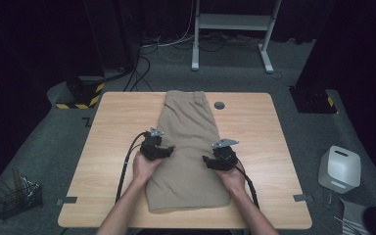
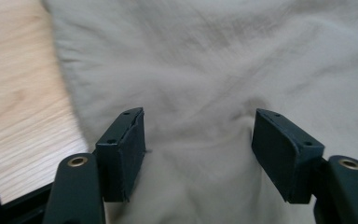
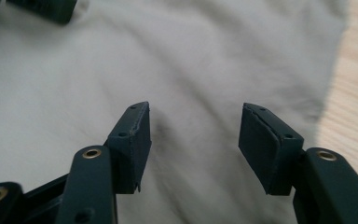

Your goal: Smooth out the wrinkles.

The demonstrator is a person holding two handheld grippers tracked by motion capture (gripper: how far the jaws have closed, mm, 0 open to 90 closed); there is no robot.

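Plainly, two open tongs, left tongs (image 1: 167,150) and right tongs (image 1: 207,160), over one shorts (image 1: 188,147).

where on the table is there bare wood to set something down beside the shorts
Bare table runs left of the tan shorts and, wider, to their right, apart from a small grey disc near the far edge. The middle is crowded: the left gripper and right gripper hover open over the cloth.

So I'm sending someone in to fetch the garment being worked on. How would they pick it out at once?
Look at the light wooden table in the middle of the dark room. Down its centre lies a pair of beige shorts, folded lengthwise, waistband at the far edge. It is the only cloth there, beside a small grey disc.
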